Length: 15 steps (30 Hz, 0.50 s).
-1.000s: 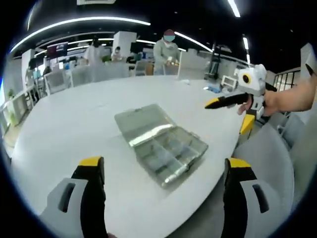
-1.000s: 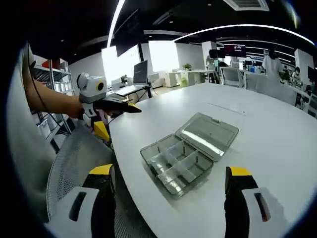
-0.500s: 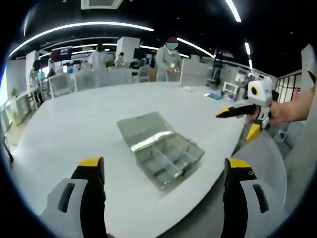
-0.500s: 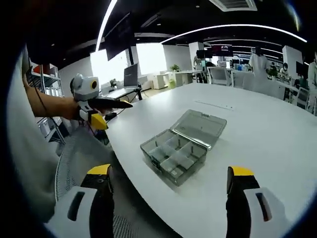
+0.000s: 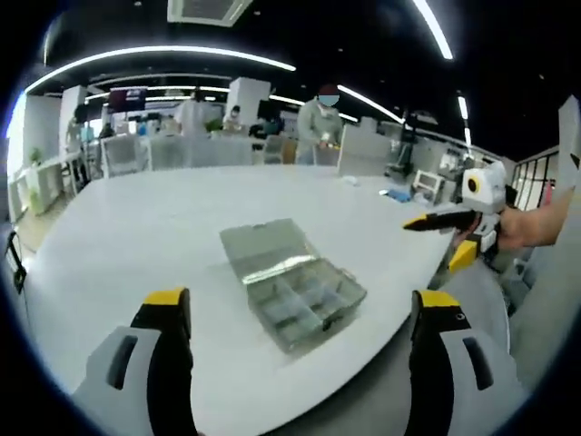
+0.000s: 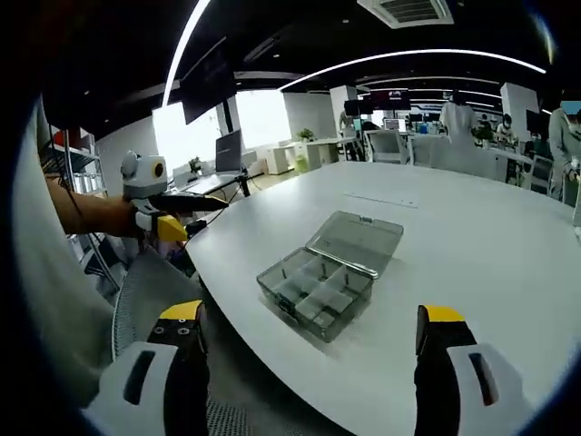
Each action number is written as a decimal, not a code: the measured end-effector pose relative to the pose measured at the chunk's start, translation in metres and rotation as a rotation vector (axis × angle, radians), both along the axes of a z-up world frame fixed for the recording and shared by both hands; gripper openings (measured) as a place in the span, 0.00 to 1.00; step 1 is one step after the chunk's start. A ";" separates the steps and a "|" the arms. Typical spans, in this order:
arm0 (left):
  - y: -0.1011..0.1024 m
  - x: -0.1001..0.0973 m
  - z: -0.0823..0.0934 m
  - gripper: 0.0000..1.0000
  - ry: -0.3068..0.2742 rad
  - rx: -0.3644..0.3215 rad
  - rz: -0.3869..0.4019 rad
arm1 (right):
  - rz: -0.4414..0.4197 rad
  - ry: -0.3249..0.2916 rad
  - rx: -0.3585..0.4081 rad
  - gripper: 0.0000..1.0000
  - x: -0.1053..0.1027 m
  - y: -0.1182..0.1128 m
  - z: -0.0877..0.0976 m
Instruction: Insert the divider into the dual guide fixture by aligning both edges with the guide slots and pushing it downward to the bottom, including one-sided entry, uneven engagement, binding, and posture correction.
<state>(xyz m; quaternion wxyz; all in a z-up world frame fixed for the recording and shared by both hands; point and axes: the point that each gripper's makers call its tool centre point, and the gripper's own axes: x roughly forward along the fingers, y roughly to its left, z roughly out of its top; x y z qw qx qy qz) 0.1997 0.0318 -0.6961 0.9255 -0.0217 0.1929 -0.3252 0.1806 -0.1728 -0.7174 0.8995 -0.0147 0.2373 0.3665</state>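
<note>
- Risk, as I judge it: both my grippers hang well back from the clear smoke-grey plastic compartment box with its hinged lid laid open [image 5: 292, 285], so a long reach is needed; a hurried approach could knock the light box across the smooth round white table [image 5: 127, 227].
- Risk: the box sits near the table edge nearest me, so a sideways shove could send it off.
- Risk: if a divider enters one guide slot first, it would tilt and bind; pressing down then could bend it or tip the box.
- Left gripper [image 5: 302, 341]: my yellow-tipped black fingers [image 5: 165, 313] stand spread wide, holding nothing, short of the box.
- Right gripper [image 6: 313, 350]: fingers [image 6: 438, 329] likewise spread wide and empty, short of the box.
- In the left gripper view my right gripper appears beyond the table edge to the right of the box; whether its tips are apart there I cannot tell.
- The box: base split by thin clear partitions into several small cells, lid flat on the table behind the base.
- I cannot make out any loose divider, nor whether a slot is vacant.
</note>
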 end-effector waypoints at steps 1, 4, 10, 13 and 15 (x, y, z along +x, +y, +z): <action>0.000 -0.001 0.000 0.99 -0.002 -0.002 0.001 | -0.002 0.000 0.000 0.94 0.000 0.000 0.000; -0.001 -0.005 0.000 0.99 -0.005 0.000 0.005 | -0.008 0.001 0.006 0.94 -0.002 0.001 0.001; 0.004 -0.010 0.000 0.99 -0.009 0.001 0.031 | -0.015 0.000 0.007 0.93 -0.006 0.001 0.002; 0.005 -0.013 0.002 0.99 -0.015 0.003 0.041 | -0.024 0.000 0.004 0.94 -0.008 0.001 0.003; 0.005 -0.014 0.005 0.99 -0.023 -0.001 0.046 | -0.031 -0.004 0.010 0.94 -0.009 0.001 0.004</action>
